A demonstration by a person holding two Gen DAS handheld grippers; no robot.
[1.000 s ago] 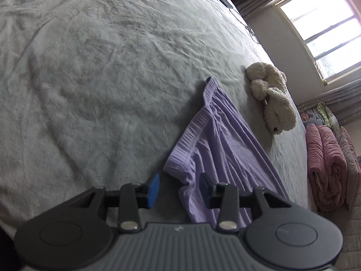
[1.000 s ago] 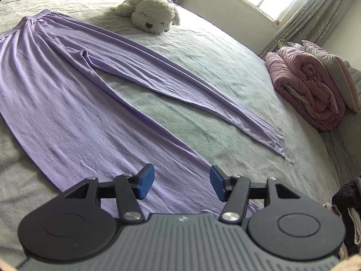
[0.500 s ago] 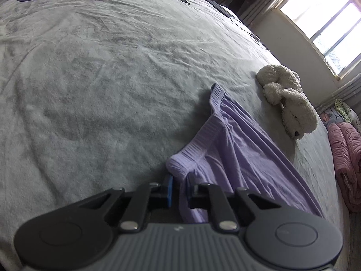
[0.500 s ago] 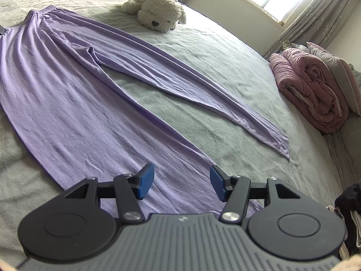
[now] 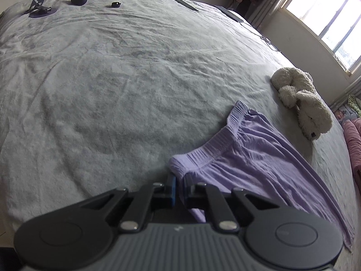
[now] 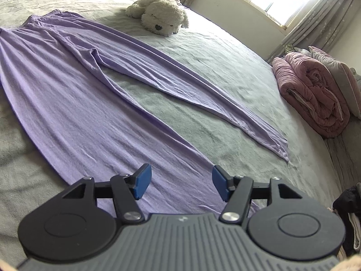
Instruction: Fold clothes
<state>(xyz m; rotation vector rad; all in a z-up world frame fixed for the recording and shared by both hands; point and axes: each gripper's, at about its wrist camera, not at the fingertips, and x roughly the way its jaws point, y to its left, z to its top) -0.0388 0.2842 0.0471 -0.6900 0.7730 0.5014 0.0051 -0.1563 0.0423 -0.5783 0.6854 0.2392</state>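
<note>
Lilac trousers [image 6: 74, 113] lie spread on the grey bed cover [image 5: 112, 90], legs apart in a V. In the left wrist view their ribbed waistband [image 5: 216, 140] runs toward the toy dog, and my left gripper [image 5: 180, 188] is shut on the waistband's near corner, which is lifted slightly. In the right wrist view my right gripper [image 6: 179, 181] is open, just above the near trouser leg close to its hem, with cloth under the gap and nothing pinched. The far leg [image 6: 203, 90] ends at a hem by the bed's right side.
A white plush dog [image 6: 158, 13] [image 5: 302, 101] lies beyond the waistband. A rolled pink quilt [image 6: 315, 90] and pillows sit off the bed at right. Small dark items, a phone stand [image 5: 39, 3] and flat devices, lie at the bed's far edge. A window is behind.
My left gripper went from open over the waistband corner to shut on it and lifted it a little. My right gripper stayed open and barely shifted along the near leg.
</note>
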